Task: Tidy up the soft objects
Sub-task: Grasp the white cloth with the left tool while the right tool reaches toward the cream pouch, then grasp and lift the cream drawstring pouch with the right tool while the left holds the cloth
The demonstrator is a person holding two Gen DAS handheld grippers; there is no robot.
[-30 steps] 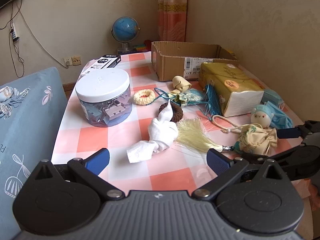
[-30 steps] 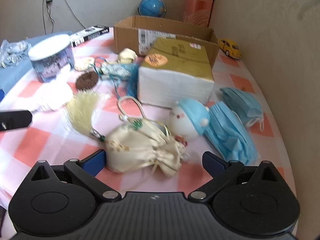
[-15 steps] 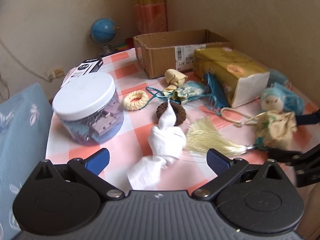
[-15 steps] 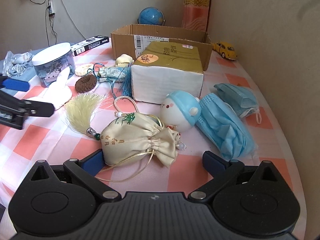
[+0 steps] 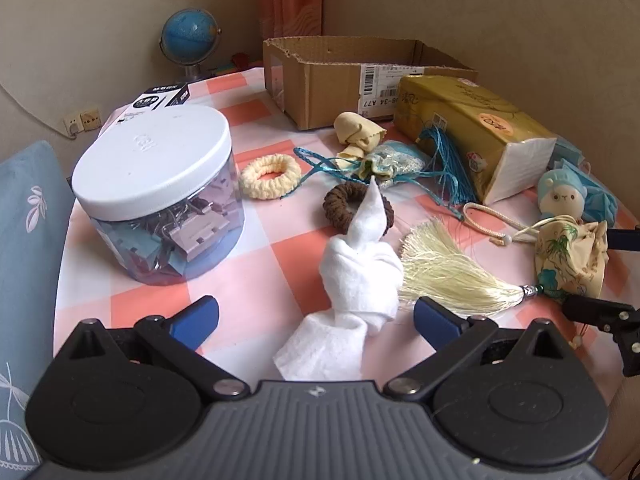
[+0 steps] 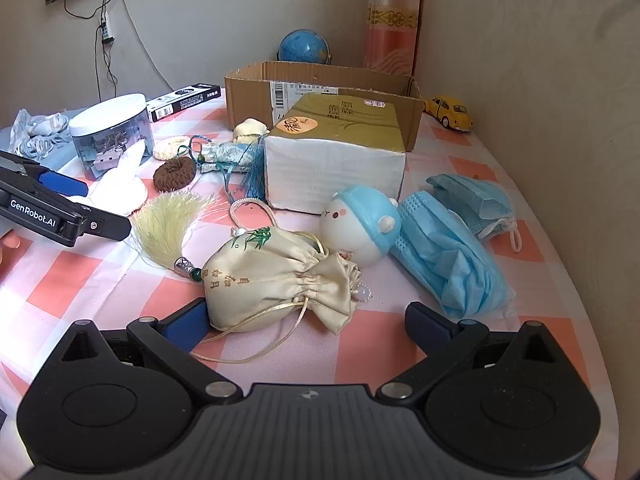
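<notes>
My left gripper (image 5: pixel 316 318) is open, its fingers either side of a knotted white cloth (image 5: pixel 356 280) lying on the checked tablecloth. My right gripper (image 6: pixel 306 320) is open around a cream drawstring pouch (image 6: pixel 276 276) with a pale tassel (image 6: pixel 168 220). Beyond lie a brown scrunchie (image 5: pixel 356 206), a cream scrunchie (image 5: pixel 270 176), a teal pouch (image 5: pixel 394 164), a blue-capped plush (image 6: pixel 360 224) and blue face masks (image 6: pixel 452 252). An open cardboard box (image 6: pixel 320 88) stands at the back.
A clear jar with a white lid (image 5: pixel 160 192) holds clips at the left. A gold tissue pack (image 6: pixel 340 148) lies before the box. A globe (image 5: pixel 191 36), a black carton (image 5: pixel 162 96) and a yellow toy car (image 6: pixel 448 112) stand at the back.
Both grippers moved forward and lower over the table. The left one closed in on the white cloth, the right one on the cream pouch. Nothing was taken hold of.
</notes>
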